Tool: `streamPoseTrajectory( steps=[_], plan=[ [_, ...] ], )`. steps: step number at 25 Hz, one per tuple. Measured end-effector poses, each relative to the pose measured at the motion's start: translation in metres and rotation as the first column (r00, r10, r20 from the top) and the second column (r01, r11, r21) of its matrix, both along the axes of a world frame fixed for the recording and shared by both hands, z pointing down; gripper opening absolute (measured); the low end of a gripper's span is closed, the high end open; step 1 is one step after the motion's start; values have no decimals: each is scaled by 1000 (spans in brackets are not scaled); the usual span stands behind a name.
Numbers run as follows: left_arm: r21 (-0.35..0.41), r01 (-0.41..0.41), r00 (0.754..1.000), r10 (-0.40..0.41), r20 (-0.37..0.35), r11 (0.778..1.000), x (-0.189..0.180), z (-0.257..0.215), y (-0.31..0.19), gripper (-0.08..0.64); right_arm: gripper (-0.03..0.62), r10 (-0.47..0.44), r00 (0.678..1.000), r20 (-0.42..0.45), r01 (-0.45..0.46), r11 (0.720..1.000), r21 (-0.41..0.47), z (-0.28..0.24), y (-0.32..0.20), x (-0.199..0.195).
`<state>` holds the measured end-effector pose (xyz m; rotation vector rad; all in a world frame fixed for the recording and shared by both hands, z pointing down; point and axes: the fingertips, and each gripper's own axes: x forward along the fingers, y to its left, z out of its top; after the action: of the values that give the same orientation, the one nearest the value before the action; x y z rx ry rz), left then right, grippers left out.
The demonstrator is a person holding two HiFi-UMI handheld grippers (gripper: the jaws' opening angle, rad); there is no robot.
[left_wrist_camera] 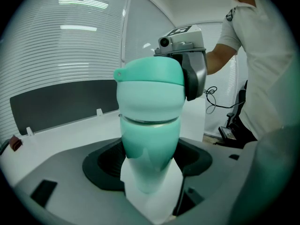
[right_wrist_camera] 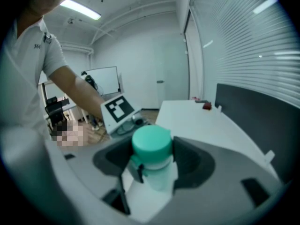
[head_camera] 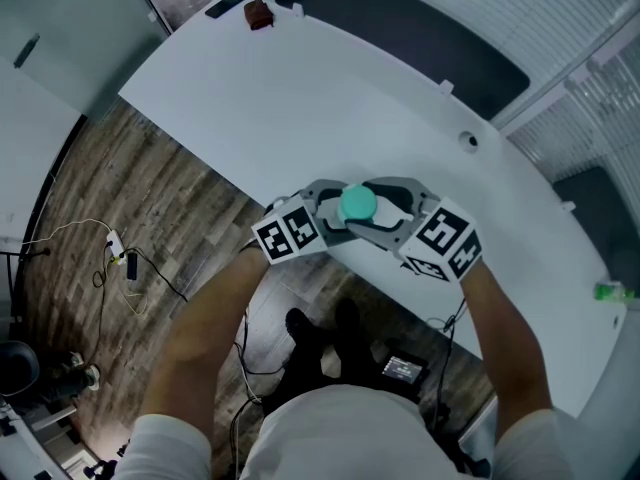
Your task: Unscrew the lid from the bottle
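Clamping the teal bottle's (left_wrist_camera: 149,144) body in the left gripper (left_wrist_camera: 148,175) and pinching the still-seated lid (right_wrist_camera: 151,143) in the right gripper (right_wrist_camera: 151,165), aloft by the table (head_camera: 300,98) edge, apparently with all the unscrewing left.

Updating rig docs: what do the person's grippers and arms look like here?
Left gripper and right gripper: grey moulded bodies, dark inner recesses, each carrying a white cube with black square markers. Short white sleeves, forearms bare.
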<state>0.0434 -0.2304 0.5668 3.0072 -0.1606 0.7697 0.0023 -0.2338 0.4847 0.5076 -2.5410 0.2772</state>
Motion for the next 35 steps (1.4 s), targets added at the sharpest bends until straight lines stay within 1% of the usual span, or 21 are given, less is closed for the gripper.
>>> streamPoseTrajectory(
  steps=[2, 3, 5, 6, 7, 9, 11, 13, 14, 15, 17, 18, 19, 20, 21, 25, 27, 29, 32, 35],
  plan=[
    [19, 22, 1000, -22, 9, 1000, -1, -1, -1, 318, 285, 10, 1000, -5, -10, 1000, 1, 0, -1, 0],
    [38, 51, 999, -52, 11, 998, -1, -3, -2, 318, 285, 22, 1000, -9, -22, 1000, 2, -1, -2, 0],
    [80, 153, 988, -153, -8, 985, -4, -5, -5, 318, 285, 64, 998, -12, -64, 998, 1, 0, -3, 2],
    [91, 219, 976, -217, -28, 971, -5, -5, -6, 318, 285, 96, 995, -12, -96, 995, 0, 0, -4, 3],
    [94, 287, 958, -283, -50, 953, -6, -4, -7, 318, 285, 135, 991, -12, -135, 991, 0, 0, -5, 5],
    [78, 406, 912, -399, -95, 910, -7, -5, -8, 318, 285, 224, 975, -8, -224, 975, 1, -1, -6, 7],
    [56, 500, 862, -491, -128, 864, -6, -6, -9, 318, 285, 302, 953, -3, -302, 953, 2, -1, -6, 8],
    [44, 568, 818, -558, -139, 822, -7, -5, -9, 318, 285, 366, 931, 3, -366, 931, -3, -1, -4, 6],
    [47, 590, 803, -580, -134, 806, -8, -3, -10, 318, 285, 393, 919, 5, -393, 919, -3, 0, -3, 6],
    [53, 605, 793, -596, -126, 794, -7, -2, -11, 318, 285, 418, 908, 7, -418, 908, -2, 1, -3, 6],
    [57, 620, 783, -611, -117, 783, -6, -1, -13, 318, 285, 452, 892, 9, -452, 892, 3, 1, -2, 6],
    [54, 620, 782, -612, -116, 783, -6, -1, -13, 318, 285, 455, 891, 10, -455, 891, 6, 1, -2, 6],
    [48, 615, 786, -607, -117, 787, -6, 0, -13, 318, 285, 447, 895, 11, -447, 895, 9, 1, -2, 6],
    [43, 602, 795, -595, -118, 797, -6, 0, -13, 318, 285, 430, 903, 12, -430, 903, 12, 1, -2, 6],
    [39, 582, 810, -574, -120, 812, -5, 0, -13, 318, 285, 407, 913, 11, -407, 913, 18, 1, -2, 6],
    [38, 457, 886, -451, -112, 889, -2, -3, -10, 318, 285, 293, 956, 3, -293, 955, 49, -2, 0, 4],
    [36, 389, 917, -383, -109, 921, -1, -6, -8, 318, 285, 241, 970, -6, -241, 969, 54, -2, 2, 4],
    [34, 320, 944, -315, -100, 947, 0, -7, -7, 318, 285, 200, 980, -12, -200, 979, 49, -2, 2, 3],
    [31, 237, 969, -234, -81, 971, 0, -5, -8, 318, 285, 171, 985, -16, -170, 984, 44, -1, -1, 3],
    [23, 207, 976, -204, -80, 978, 0, -5, -10, 318, 285, 170, 985, -13, -170, 985, 37, 0, -4, 2]
  ],
)
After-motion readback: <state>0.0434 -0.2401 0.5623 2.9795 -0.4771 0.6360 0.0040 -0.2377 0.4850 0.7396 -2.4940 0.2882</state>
